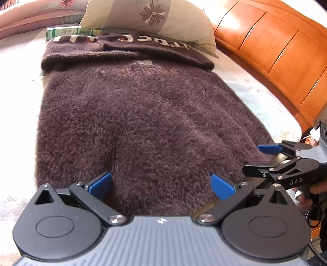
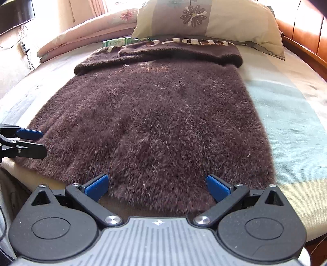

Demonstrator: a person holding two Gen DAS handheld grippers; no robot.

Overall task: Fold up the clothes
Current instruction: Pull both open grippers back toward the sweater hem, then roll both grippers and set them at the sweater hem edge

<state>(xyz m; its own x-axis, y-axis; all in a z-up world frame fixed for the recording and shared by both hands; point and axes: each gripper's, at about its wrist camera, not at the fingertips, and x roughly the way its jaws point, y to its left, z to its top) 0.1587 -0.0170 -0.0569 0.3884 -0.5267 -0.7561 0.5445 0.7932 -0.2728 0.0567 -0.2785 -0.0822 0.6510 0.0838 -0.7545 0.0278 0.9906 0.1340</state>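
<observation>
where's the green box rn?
The green box lies at the far end of the bed, behind the brown fuzzy sweater's folded far edge, left of the floral pillow in both wrist views.

The fuzzy brown knit sweater [image 2: 155,122] lies flat along the bed's [image 2: 290,114] near edge, its far end folded back on itself; behind it a flower-printed cream pillow [image 2: 235,22], a green box [image 2: 116,43] to the pillow's left

One sweater [image 1: 143,122], one pillow [image 1: 155,18], two hand-held grippers [image 1: 161,184].
</observation>
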